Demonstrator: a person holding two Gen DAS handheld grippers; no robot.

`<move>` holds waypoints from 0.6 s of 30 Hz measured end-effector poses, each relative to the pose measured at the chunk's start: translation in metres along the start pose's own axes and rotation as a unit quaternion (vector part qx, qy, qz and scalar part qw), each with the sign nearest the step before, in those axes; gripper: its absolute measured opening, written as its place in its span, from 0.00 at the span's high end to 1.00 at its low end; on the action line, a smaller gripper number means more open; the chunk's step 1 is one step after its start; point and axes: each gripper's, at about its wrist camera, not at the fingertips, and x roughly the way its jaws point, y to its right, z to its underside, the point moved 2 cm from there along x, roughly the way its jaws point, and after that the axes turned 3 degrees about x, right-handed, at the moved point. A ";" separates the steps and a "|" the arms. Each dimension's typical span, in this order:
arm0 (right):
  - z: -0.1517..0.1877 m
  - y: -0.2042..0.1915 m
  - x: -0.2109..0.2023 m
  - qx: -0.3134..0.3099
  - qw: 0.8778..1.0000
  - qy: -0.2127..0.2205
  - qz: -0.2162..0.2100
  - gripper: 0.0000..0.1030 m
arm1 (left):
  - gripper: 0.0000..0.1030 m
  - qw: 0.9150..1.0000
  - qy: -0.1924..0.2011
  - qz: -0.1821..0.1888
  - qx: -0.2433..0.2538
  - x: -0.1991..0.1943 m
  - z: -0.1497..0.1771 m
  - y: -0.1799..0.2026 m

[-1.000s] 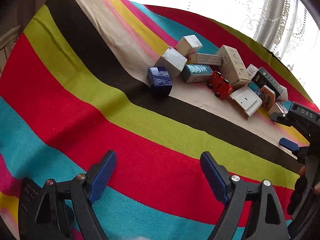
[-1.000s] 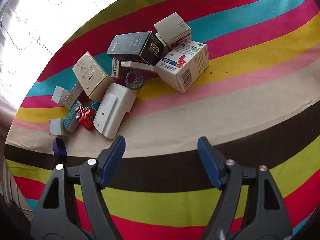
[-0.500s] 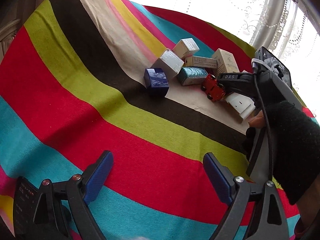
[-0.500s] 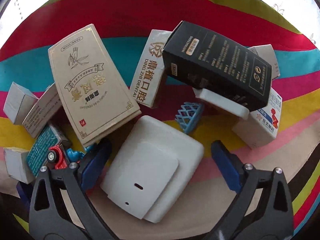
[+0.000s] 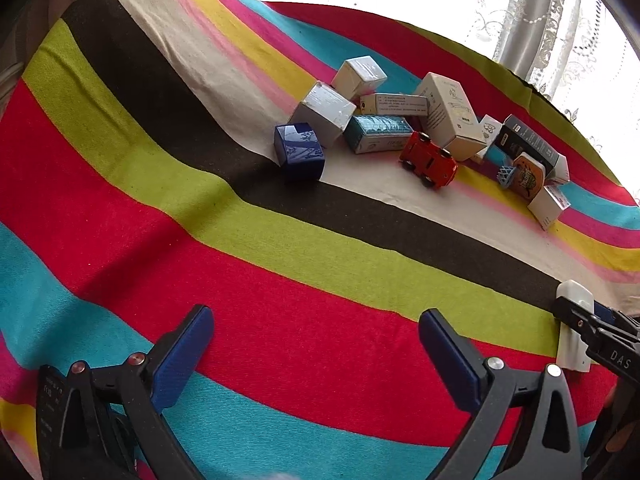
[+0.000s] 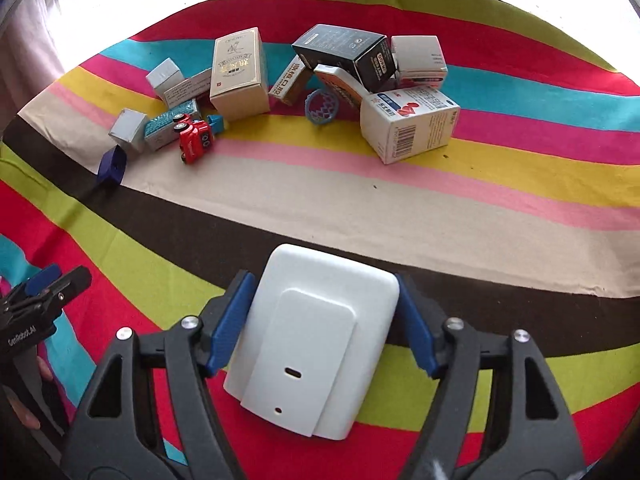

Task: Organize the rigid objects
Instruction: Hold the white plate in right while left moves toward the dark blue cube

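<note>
We carry the white plastic case (image 6: 316, 344) clenched between our right fingers (image 6: 232, 316), whose jaws have just been closing; left fingers (image 5: 184, 350) released. Next comes setting it down.

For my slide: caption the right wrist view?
Right gripper clamps a white plastic case above the striped cloth.

Cut off at the right edge of the left wrist view: the right claw (image 5: 600, 330), and behind its dark arms most of the white plastic case (image 5: 574, 326). Cut off at the left edge of the right wrist view: the left claw (image 6: 48, 280), only one blue pad and part of its frame in sight. Half hidden behind the red toy car (image 6: 195, 139): a small blue toy (image 6: 217, 123), kind unclear. Mostly covered by the black box (image 6: 344, 54): an orange-fronted pack (image 6: 340, 86). Print on the boxes too small to read. Overexposed beyond the surface: the lace curtain (image 5: 532, 12).
</note>
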 end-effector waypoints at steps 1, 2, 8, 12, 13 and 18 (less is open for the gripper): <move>0.003 0.001 -0.001 -0.008 1.000 -0.003 0.018 0.25 | 0.00 1.000 -0.001 -0.002 0.002 0.000 0.000 0.000; 0.005 0.006 -0.010 -0.011 0.999 -0.012 0.045 0.16 | 0.00 1.000 -0.001 -0.003 0.002 0.001 0.000 0.001; 0.011 0.019 -0.027 0.051 0.995 -0.002 0.085 0.07 | 0.00 1.000 -0.010 -0.021 0.016 0.004 0.000 0.007; 0.010 0.018 -0.029 0.056 0.994 0.008 0.094 0.05 | 0.00 0.998 -0.022 -0.037 0.035 0.008 -0.001 0.013; 0.010 0.016 -0.029 0.053 0.994 0.013 0.091 0.08 | 0.00 0.998 -0.022 -0.036 0.036 0.008 0.000 0.012; 0.009 0.010 -0.033 0.047 0.995 0.029 0.086 0.35 | 0.00 0.999 -0.017 -0.023 0.030 0.005 0.001 0.009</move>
